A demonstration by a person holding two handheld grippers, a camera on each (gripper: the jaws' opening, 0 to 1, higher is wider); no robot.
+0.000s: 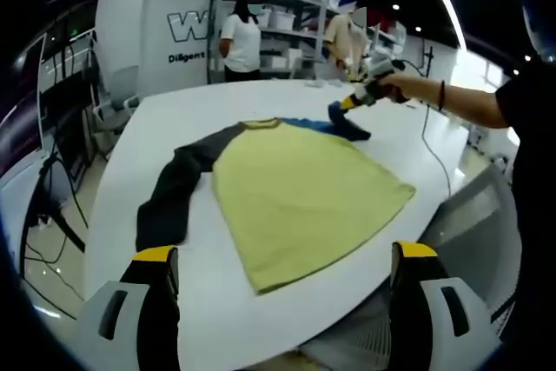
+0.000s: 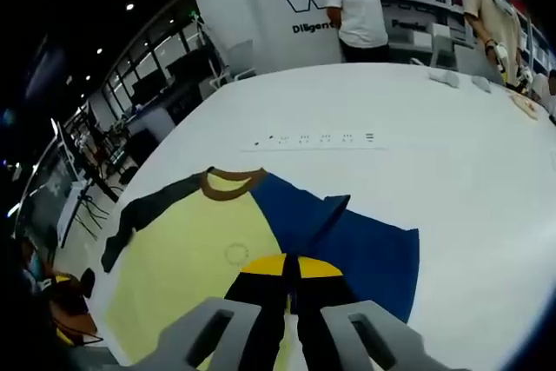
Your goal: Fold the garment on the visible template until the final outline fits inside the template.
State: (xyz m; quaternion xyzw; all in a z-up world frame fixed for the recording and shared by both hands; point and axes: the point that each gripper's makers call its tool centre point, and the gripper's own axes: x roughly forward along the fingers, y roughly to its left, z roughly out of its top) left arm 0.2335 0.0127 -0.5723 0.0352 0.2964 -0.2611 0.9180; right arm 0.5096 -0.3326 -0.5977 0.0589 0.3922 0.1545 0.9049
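A yellow shirt (image 1: 300, 202) with a brown collar (image 2: 230, 182) and dark sleeves lies flat on the white table (image 1: 174, 110). One dark sleeve (image 1: 174, 193) stretches out to its left. The other sleeve (image 1: 349, 126) is lifted over blue fabric (image 2: 365, 254) at the shirt's far side, and my right gripper (image 2: 291, 268) is shut on it. A hand holds that same right gripper (image 1: 363, 97) at the far right. My left gripper (image 1: 285, 258) is open and hangs back from the shirt's near hem, with nothing between its fingers.
A row of small dark marks (image 2: 317, 138) lies on the table beyond the collar. Two people (image 1: 241, 36) stand by shelves (image 1: 287, 28) at the back. The table's near edge (image 1: 347, 314) drops off below my left gripper. Cables and stands (image 1: 52, 206) are at the left.
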